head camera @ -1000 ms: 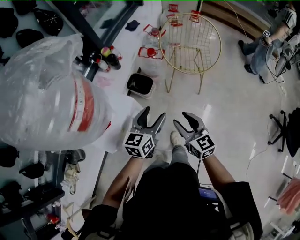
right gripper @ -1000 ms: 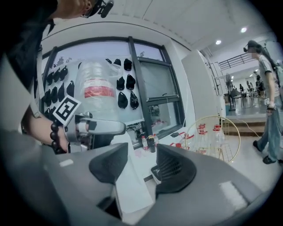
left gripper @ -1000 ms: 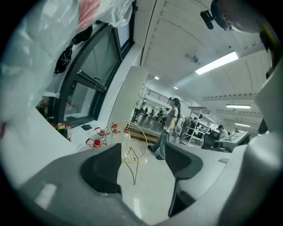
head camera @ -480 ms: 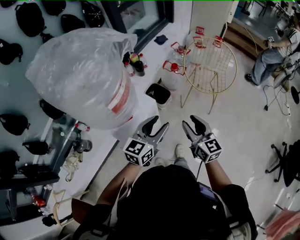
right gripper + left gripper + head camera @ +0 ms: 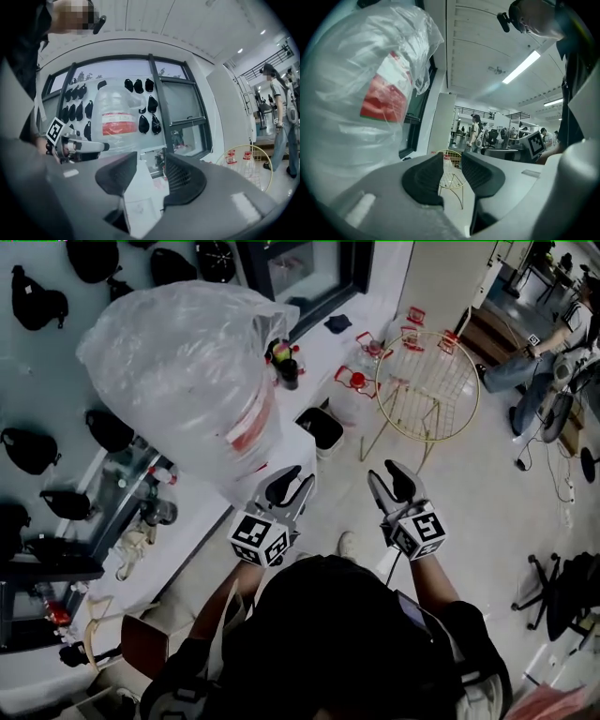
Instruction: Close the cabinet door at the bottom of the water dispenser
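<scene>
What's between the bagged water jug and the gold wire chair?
In the head view, a small black-lined bin and a red-capped clear jug stand between the bagged water jug and the gold wire chair.

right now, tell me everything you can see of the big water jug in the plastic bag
The water jug is large, clear and rounded, loosely wrapped in a crinkled clear plastic bag with a loose flap at one side. A red and white label bands it. It stands upright on what looks like the white dispenser, in front of a window hung with dark caps. Nothing else visibly touches it.
</scene>
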The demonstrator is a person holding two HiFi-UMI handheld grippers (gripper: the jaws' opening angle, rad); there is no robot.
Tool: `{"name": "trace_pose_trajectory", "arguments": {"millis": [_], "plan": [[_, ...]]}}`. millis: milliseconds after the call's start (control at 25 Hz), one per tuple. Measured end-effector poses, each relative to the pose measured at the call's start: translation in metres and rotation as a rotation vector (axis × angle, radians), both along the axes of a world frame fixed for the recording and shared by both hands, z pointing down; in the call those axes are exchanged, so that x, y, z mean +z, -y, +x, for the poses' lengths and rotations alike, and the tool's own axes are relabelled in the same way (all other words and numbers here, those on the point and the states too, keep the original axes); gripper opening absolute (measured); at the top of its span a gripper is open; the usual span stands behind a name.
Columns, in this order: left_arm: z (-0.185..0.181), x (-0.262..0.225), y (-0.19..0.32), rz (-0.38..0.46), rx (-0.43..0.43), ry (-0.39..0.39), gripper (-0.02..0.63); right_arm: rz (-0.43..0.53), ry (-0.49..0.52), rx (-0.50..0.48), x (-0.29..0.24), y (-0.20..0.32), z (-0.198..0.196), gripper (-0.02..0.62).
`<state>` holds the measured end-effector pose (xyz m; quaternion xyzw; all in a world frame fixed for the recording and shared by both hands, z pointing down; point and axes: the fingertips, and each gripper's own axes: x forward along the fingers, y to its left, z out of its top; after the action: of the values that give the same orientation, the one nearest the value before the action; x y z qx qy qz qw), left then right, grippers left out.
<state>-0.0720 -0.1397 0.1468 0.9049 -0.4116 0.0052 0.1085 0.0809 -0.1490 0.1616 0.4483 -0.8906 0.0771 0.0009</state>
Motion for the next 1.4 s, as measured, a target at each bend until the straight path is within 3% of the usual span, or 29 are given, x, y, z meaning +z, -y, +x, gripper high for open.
{"name": "trace_pose_trajectory", "arguments": {"millis": [320, 600, 1400], "plan": [[-0.034, -0.015, 0.002, 0.032, -0.111, -0.067, 0.065, 0.085, 0.011, -0.050, -0.031, -0.001, -0.018, 0.124], [-0.037, -0.015, -0.002, 0.043, -0.117, -0.084, 0.006, 0.095, 0.031, -0.047, -0.035, -0.002, -0.024, 0.005], [-0.022, -0.009, 0.006, 0.026, -0.080, -0.116, 0.006, 0.097, 0.002, -0.040, -0.027, -0.003, -0.015, 0.005]]}}
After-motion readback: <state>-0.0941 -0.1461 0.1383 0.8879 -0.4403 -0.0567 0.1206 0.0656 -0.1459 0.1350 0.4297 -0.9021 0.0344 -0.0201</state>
